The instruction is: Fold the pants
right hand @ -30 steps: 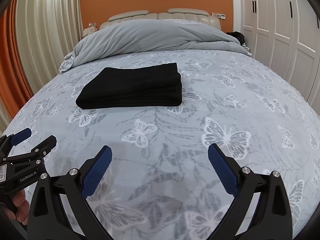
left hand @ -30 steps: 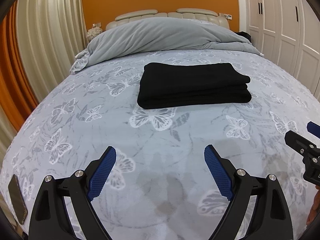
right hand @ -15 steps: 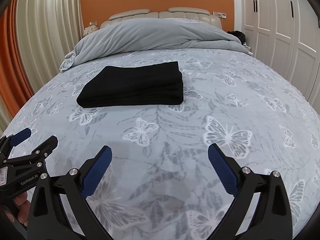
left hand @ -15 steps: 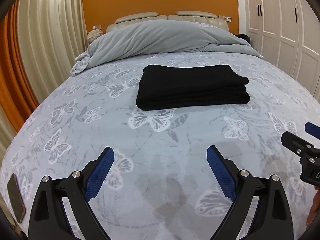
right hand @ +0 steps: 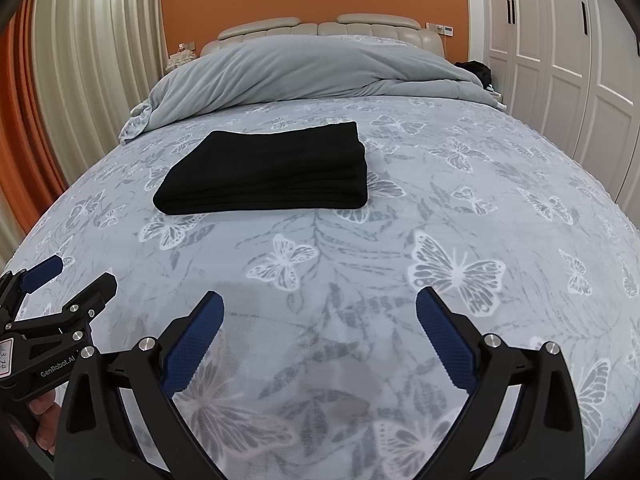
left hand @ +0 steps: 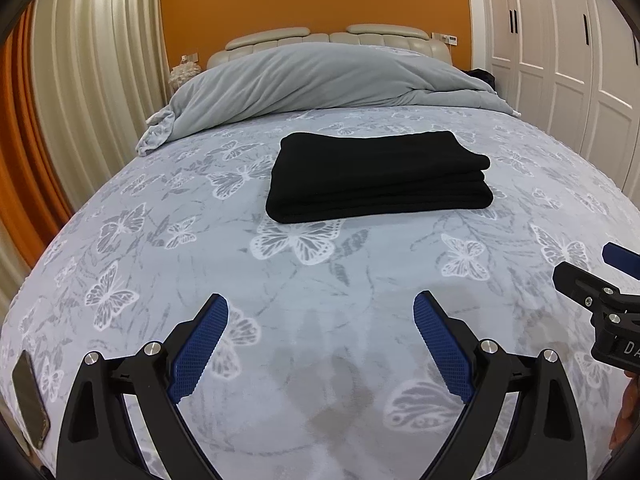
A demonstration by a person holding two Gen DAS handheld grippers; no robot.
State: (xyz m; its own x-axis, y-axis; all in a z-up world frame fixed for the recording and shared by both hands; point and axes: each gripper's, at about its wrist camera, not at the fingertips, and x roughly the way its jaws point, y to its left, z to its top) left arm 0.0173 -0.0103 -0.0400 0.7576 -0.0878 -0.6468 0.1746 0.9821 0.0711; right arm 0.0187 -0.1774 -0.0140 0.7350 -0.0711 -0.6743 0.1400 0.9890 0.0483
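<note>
The black pants (left hand: 376, 176) lie folded into a neat rectangular stack on the butterfly-print bed cover (left hand: 200, 248); they also show in the right wrist view (right hand: 268, 176). My left gripper (left hand: 320, 308) is open and empty, held above the cover well in front of the pants. My right gripper (right hand: 320, 304) is open and empty too, at about the same distance. Each gripper shows at the edge of the other's view: the right gripper (left hand: 592, 272) and the left gripper (right hand: 68, 276).
A grey duvet (left hand: 320, 80) is bunched at the head of the bed by the beige headboard (left hand: 328, 36). A dark phone (left hand: 30, 400) lies at the cover's near left edge. White wardrobe doors (left hand: 560, 60) stand right, curtains (left hand: 80, 80) left.
Both grippers have tilted slightly down, so the pants and headboard sit lower in the views. The pants have not moved and both grippers stay open.
</note>
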